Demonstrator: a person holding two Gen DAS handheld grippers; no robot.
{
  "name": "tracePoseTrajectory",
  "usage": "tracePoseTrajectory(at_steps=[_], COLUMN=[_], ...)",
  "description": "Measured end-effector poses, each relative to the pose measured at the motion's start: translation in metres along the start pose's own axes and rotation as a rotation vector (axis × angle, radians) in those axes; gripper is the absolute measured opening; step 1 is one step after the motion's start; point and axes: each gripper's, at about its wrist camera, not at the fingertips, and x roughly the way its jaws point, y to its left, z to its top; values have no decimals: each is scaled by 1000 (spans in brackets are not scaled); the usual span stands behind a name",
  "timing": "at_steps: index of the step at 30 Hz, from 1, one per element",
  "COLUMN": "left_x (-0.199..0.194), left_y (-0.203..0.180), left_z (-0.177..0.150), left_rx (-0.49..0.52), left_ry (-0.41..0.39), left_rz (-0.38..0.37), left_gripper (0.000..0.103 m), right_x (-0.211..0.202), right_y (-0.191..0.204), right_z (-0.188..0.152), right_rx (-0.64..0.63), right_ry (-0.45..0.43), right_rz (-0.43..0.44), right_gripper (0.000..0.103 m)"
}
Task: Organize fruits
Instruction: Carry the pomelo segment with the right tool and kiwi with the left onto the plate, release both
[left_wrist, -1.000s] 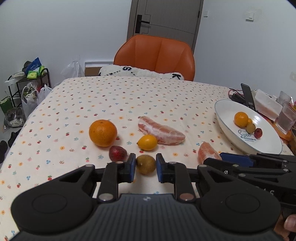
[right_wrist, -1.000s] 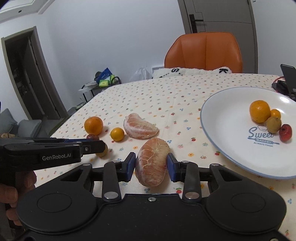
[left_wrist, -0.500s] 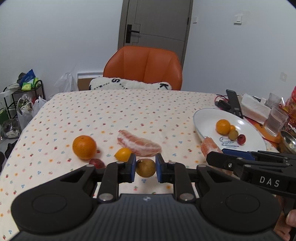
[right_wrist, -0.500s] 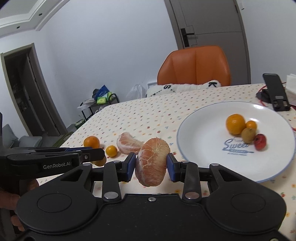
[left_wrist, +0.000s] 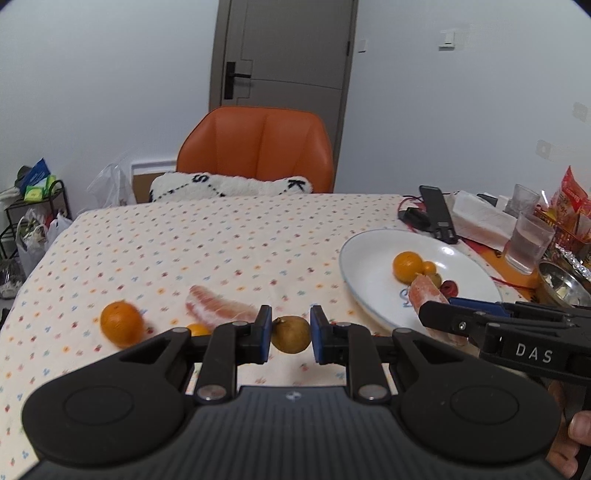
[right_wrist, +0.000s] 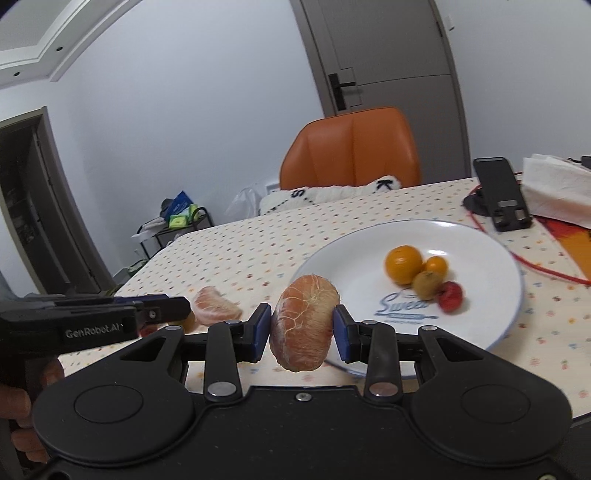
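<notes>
Both tools higher, nearer plate (right_wrist: 491, 254): left tool (left_wrist: 291, 334) clamping brown fruit (left_wrist: 291, 334), right tool (right_wrist: 302, 328) pomelo segment (right_wrist: 303, 325).

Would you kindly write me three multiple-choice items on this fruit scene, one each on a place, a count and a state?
1. Where does the large orange outside the plate lie?
A. on the tablecloth
B. on the chair
C. in the bowl

2. How many fruits rest on the white plate?
A. two
B. four
C. six

3. What is the right gripper doing?
A. hanging open
B. shut on nothing
C. clamping a peeled pomelo piece

Answers:
1 A, it sits on the dotted cloth left of the left gripper.
2 B, an orange, a small orange fruit, a brownish one and a red one.
3 C, both pads press its sides.
</notes>
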Motion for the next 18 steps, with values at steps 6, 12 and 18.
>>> tracePoseTrajectory(at_steps=[6, 12, 18], left_x=[7, 18, 29], left_y=[-15, -29, -40], left_z=[7, 12, 16], left_rx=[23, 27, 35], left_ry=[-8, -7, -1], left_rz=[-28, -70, -101], left_gripper=[20, 20, 20], right_x=[-2, -3, -2], right_y=[-18, -37, -51], right_z=[2, 6, 11], right_rx=[22, 25, 32], right_ry=[-12, -22, -36], right_rz=[-45, -117, -168], right_gripper=[35, 35, 35])
